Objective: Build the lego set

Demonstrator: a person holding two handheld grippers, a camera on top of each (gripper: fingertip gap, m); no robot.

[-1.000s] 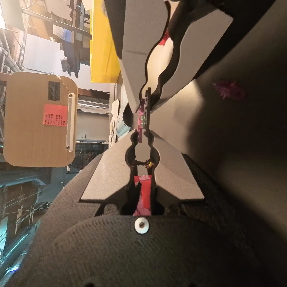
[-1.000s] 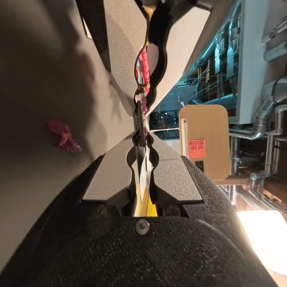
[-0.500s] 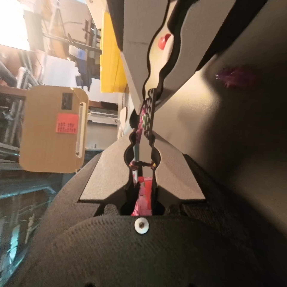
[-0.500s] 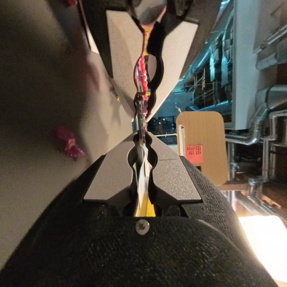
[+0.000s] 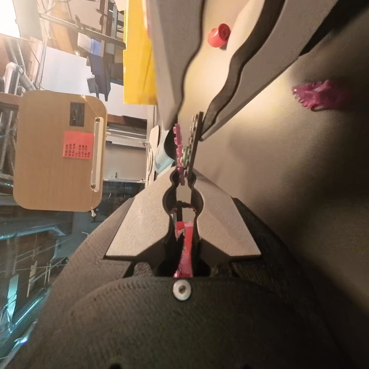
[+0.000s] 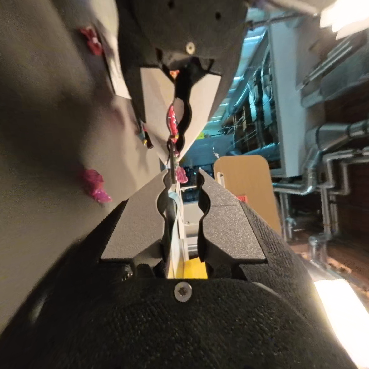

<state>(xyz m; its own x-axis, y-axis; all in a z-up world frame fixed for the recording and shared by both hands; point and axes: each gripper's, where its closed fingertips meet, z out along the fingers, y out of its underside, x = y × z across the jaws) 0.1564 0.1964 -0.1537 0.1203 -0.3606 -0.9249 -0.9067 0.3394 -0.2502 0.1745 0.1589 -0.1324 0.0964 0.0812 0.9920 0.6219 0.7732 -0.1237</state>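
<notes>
A: Starting at the left of the left wrist view: a tan wooden board (image 5: 58, 149) with an orange-red sticker (image 5: 78, 148) hangs against pipes and shelving, and a yellow panel (image 5: 139, 60) stands just right of it.

B: And centre frame?

A: The left tool (image 5: 183, 175) is pressed nearly together, pinching a small brick assembly: a dark studded plate (image 5: 194, 143) with a pink studded plate (image 5: 178, 143) and a pale green piece (image 5: 186, 154) stuck to it. Fingertips (image 5: 159, 187) press from both sides at its lower end.

B: The other one?

A: The right tool (image 5: 191, 111) comes in from the top, spread wide, one finger right at the dark plate's upper edge.

B: Anything lying about?

A: On the grey surface (image 5: 279, 159) to the right, a red round piece (image 5: 218, 36) and a magenta frilly piece (image 5: 321, 97), well apart.

B: Right wrist view now.

A: Same magenta piece (image 6: 95, 185) at left on the surface, a dark red piece (image 6: 91, 41) farther up. Middle: the right tool (image 6: 182, 175) stands open, the dark plate's (image 6: 172, 173) end alongside its left finger, a clear gap to the right finger. The left tool (image 6: 172, 157) beyond clamps the far end. The wooden board (image 6: 245, 185) shows at right.
</notes>
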